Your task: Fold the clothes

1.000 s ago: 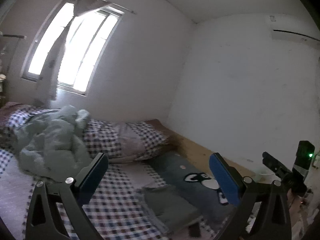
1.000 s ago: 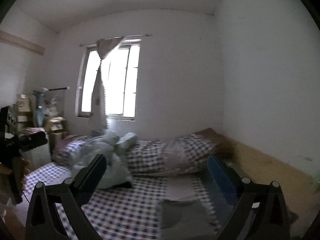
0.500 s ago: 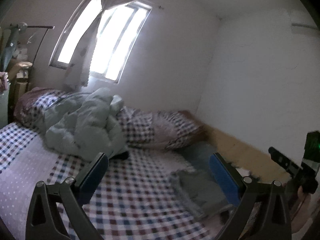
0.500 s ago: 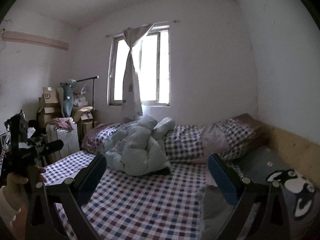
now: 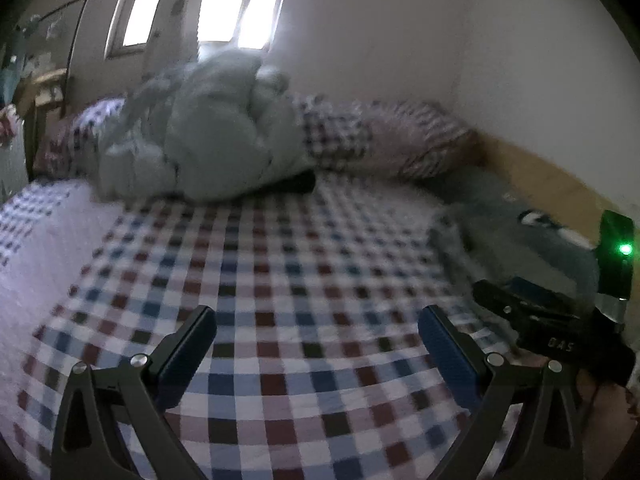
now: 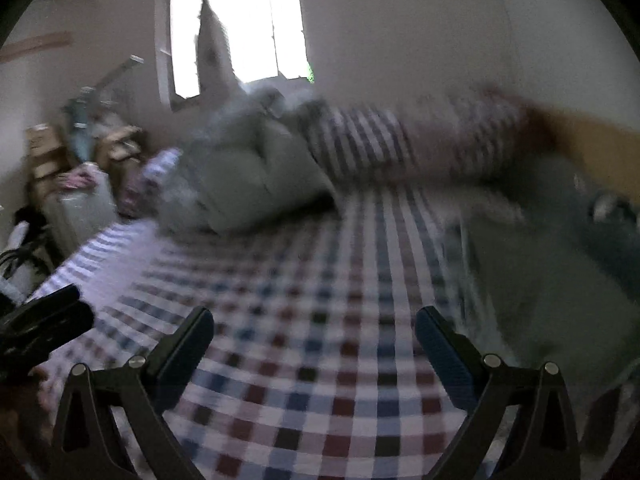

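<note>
Left wrist view: the left tool (image 5: 318,334) hovers over the bed (image 5: 280,280), its two blue-padded fingers (image 5: 188,350) spread wide and released, grasping nothing. The checked sheet fills the centre and lower frame. A pale green quilt (image 5: 212,136) lies bunched at upper centre, in front of the window (image 5: 240,0). A checked pillow (image 5: 380,136) lies to the right of the quilt, along the wall. The grey folded garment (image 5: 520,248) lies at the right edge of the bed, at centre right of the frame, partly behind the right tool's body, which shows a green light (image 5: 624,249). The view is somewhat blurred.

Right wrist view: the right tool (image 6: 314,334) also hovers over the checked sheet with its fingers apart, released and empty. The grey garment (image 6: 540,280) occupies the right side of the frame, heavily blurred. The quilt (image 6: 248,176) sits at upper centre left. Boxes and clutter (image 6: 60,152) stand at the left beside the bed. The body of the left tool appears at lower left.
</note>
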`<state>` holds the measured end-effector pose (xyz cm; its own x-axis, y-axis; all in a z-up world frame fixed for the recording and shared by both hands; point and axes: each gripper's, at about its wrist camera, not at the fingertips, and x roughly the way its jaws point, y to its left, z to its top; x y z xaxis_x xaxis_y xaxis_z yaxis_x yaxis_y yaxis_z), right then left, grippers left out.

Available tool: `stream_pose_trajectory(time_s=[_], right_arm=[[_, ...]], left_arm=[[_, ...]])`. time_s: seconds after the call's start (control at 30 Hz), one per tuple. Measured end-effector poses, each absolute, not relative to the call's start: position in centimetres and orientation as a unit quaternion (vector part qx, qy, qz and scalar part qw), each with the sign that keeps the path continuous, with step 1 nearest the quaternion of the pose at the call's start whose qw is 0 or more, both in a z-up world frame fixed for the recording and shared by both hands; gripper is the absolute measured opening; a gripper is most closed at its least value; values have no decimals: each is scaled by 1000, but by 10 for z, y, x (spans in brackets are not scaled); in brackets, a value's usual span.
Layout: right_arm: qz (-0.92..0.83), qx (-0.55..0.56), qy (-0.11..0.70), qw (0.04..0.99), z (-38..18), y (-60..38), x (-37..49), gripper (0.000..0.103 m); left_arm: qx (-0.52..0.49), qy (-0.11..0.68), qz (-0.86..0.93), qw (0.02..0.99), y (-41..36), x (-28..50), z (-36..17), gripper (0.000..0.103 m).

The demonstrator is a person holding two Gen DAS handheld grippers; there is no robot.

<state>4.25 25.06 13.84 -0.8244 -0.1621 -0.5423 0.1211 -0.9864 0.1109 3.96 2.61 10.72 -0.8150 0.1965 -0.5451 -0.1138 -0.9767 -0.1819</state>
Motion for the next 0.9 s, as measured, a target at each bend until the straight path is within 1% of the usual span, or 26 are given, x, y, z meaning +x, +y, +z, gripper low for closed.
stream_pose_trajectory(time_s=[0.13, 0.27, 0.37, 0.6, 0.73, 0.9], right_arm=[[-947, 315, -37, 57, 95, 255, 12, 103], [-948, 314, -31, 53, 75, 257, 2, 103], [-944, 326, -16, 45, 63, 256, 7, 103], [-933, 355, -10, 54, 49, 252, 0, 103], [-934, 352, -1, 61, 50, 252, 2, 103], [-931, 360, -11, 58, 45, 257, -4, 103]], left_arm=[[-310, -46, 949, 46, 30, 13, 75, 102], [-321, -39, 946, 9, 26, 1, 49, 102], [-350, -54, 935, -2, 21, -13, 33, 102], [-340, -15, 940, 1, 30, -8, 34, 102], [-347, -15, 938, -4, 28, -10, 34, 102], [-357, -8, 934, -4, 29, -14, 29, 102]])
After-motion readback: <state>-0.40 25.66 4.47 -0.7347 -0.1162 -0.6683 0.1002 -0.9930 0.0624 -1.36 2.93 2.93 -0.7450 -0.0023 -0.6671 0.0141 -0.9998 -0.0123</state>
